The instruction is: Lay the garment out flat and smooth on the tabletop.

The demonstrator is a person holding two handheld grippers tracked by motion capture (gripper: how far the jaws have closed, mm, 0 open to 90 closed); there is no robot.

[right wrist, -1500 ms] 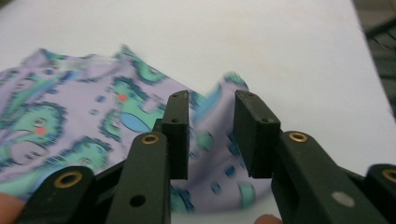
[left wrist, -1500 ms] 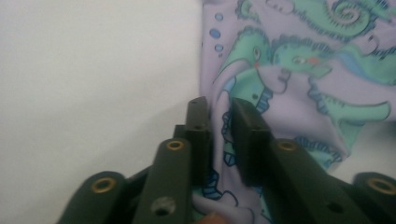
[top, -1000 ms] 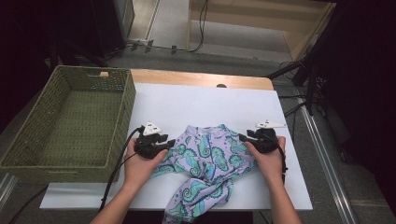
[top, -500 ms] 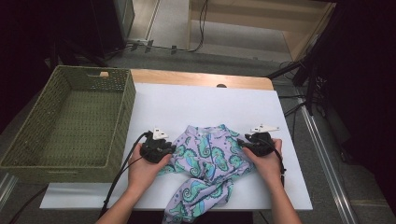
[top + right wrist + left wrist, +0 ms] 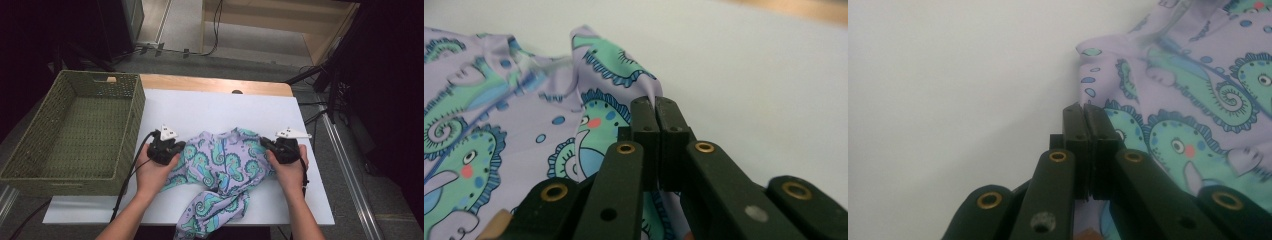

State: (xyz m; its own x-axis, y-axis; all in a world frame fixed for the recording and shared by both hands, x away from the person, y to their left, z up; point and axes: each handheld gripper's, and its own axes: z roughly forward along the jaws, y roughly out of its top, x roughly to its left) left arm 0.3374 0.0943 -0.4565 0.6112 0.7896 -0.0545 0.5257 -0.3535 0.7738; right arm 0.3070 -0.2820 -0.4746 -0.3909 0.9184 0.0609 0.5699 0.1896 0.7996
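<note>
Left claw [image 5: 176,148] clamped on the left edge of the garment [image 5: 220,172], jaws just closed to meeting, a fold of lilac cloth pinched between them in the left gripper view [image 5: 1083,112]. Right claw [image 5: 265,143] likewise just closed, nipping the garment's right edge, cloth caught between the pads in the right gripper view [image 5: 655,107].

Then, by size: white table [image 5: 210,110] carrying everything, wooden strip along its far edge. Green woven basket [image 5: 35,165] at the table's left, well apart from the garment. Garment itself at the near middle of the table, lilac with teal seahorse print, spread crosswise between the two claws at its top. Long axis running from the far side toward the person: neck end pointing away, toward the far edge; lower part bunched and twisted, trailing over the near edge of the table. Upper part slightly rumpled, not flat. A hand [image 5: 152,175] behind each claw, forearms coming in from the near side.
</note>
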